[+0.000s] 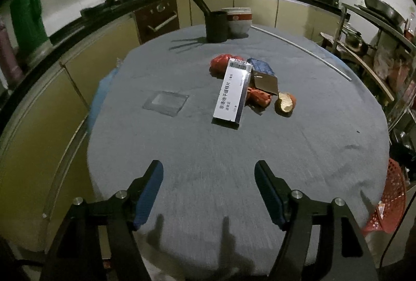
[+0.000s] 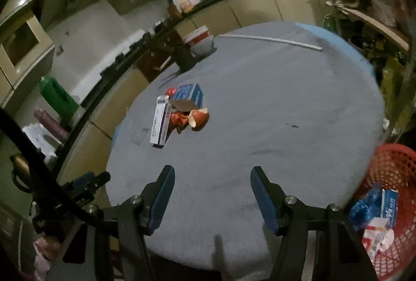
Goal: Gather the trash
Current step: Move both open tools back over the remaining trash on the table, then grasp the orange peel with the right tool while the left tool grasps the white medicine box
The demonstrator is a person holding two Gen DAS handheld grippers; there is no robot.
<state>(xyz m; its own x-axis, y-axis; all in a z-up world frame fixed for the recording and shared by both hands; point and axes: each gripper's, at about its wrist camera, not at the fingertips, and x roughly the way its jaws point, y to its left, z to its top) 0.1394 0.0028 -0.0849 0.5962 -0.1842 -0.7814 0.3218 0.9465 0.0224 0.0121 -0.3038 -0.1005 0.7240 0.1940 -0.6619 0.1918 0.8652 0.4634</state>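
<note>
A small heap of trash lies mid-table: a white medicine box (image 1: 232,92) (image 2: 160,122), a blue carton (image 1: 264,74) (image 2: 189,96), a red wrapper (image 1: 220,64), an orange crumpled wrapper (image 1: 260,96) (image 2: 179,119) and a piece of orange peel (image 1: 285,102) (image 2: 199,118). My left gripper (image 1: 208,167) hovers open over the near part of the grey tablecloth (image 1: 208,151), well short of the heap, nothing between its fingers. My right gripper (image 2: 212,173) is also open and empty, over the table's near edge. A red mesh basket (image 2: 390,177) (image 1: 390,200) beside the table holds blue and white packaging.
A dark cup (image 1: 216,26) with chopsticks and a white pot (image 1: 239,20) stand at the table's far side. A thin white rod (image 1: 306,49) (image 2: 273,40) lies along the far right edge. A clear flat sheet (image 1: 166,102) lies left of the heap. Kitchen cabinets and shelves surround the table.
</note>
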